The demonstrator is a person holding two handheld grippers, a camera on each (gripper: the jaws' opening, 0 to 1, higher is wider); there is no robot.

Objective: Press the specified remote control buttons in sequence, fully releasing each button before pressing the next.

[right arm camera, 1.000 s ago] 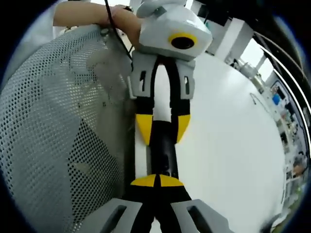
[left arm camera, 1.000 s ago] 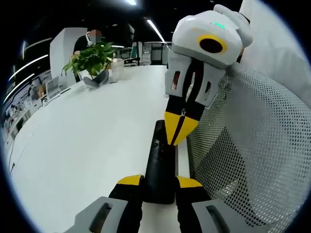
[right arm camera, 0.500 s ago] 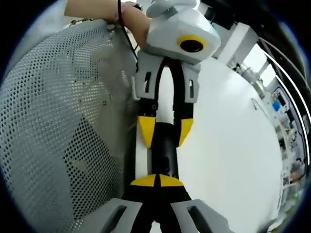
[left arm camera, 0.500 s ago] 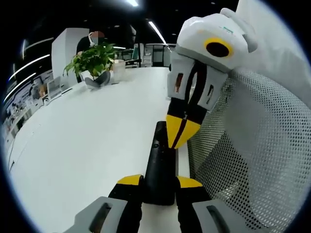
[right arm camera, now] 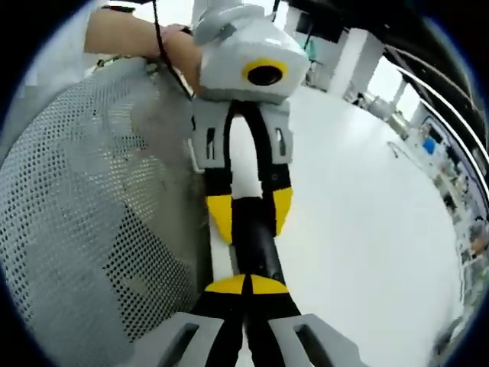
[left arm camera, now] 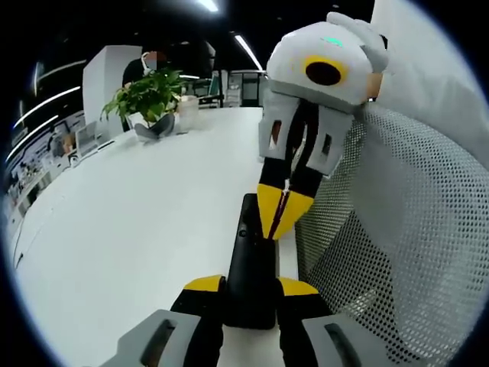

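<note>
A black remote (left arm camera: 250, 267) is held by its near end between the yellow tips of the left gripper (left arm camera: 250, 287), over the white table's (left arm camera: 137, 229) edge. The right gripper (left arm camera: 281, 212), its tips pinched together, is set on the remote's far end. A mesh chair back (left arm camera: 397, 252) stands just beside the remote. A potted plant (left arm camera: 147, 99) stands well beyond it on the table.

Smooth, matt black plastic on the remote control (left arm camera: 250, 264), faintly sheened along its edge. Glossy white moulded plastic on the casing of the right gripper (left arm camera: 276, 222), with yellow, satin-smooth tips over black; same finish on the left gripper (right arm camera: 243, 220). Smooth, matt white laminate across the table (left arm camera: 145, 222). Perforated grey mesh on the chair back (left arm camera: 397, 229), woven-looking and slightly translucent. Leafy, waxy green on the potted plant (left arm camera: 147, 93).
</note>
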